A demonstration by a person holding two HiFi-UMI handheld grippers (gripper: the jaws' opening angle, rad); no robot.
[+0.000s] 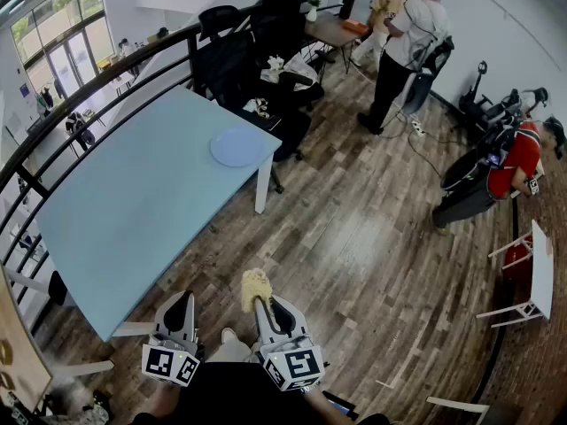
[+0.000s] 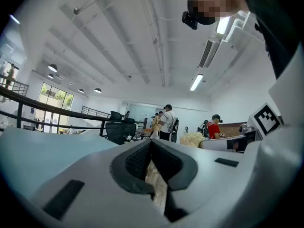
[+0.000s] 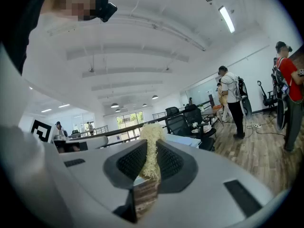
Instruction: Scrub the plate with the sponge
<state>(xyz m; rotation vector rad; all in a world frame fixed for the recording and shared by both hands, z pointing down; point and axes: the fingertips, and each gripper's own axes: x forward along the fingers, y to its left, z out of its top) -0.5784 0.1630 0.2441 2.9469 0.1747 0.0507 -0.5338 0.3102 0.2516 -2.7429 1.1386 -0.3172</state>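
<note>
A round pale blue plate [image 1: 236, 147] lies near the far right corner of the light blue table [image 1: 133, 211]. Both grippers hang low by the person's body, off the table's near corner and well short of the plate. My right gripper [image 1: 260, 301] [image 3: 151, 144] is shut on a frayed yellowish sponge [image 1: 256, 284] [image 3: 151, 148], whose tuft sticks out past the jaws. My left gripper [image 1: 184, 299] [image 2: 151, 144] is shut, its pads meeting with nothing between them. The sponge [image 2: 194, 139] also shows at the right of the left gripper view.
A black railing [image 1: 97, 91] runs along the table's far side. Black office chairs [image 1: 257, 51] stand beyond the plate's end. People stand at the back [image 1: 403, 34], and one in red [image 1: 509, 162] sits at the right. White chairs [image 1: 532, 277] stand on the wooden floor [image 1: 372, 237] at the right.
</note>
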